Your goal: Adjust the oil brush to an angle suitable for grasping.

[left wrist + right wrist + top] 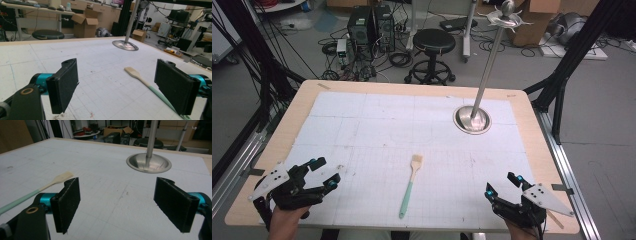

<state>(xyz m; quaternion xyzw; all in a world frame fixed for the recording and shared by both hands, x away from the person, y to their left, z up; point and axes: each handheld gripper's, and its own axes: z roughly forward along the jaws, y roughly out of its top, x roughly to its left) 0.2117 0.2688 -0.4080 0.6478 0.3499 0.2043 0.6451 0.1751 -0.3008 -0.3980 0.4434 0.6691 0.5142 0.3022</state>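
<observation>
Left claw (321, 172) and right claw (502, 186) low, well apart, jaws wide.

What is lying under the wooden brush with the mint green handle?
The wooden brush with the mint green handle lies flat on the white gridded paper sheet covering the table. Nothing else shows beneath it; the strip of paper directly under it is covered.

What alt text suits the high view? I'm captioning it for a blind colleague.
A brush with a mint-green handle lies on a white gridded table between two open hand-held grippers, left gripper and right gripper. A metal pole stand rises farther back.
</observation>
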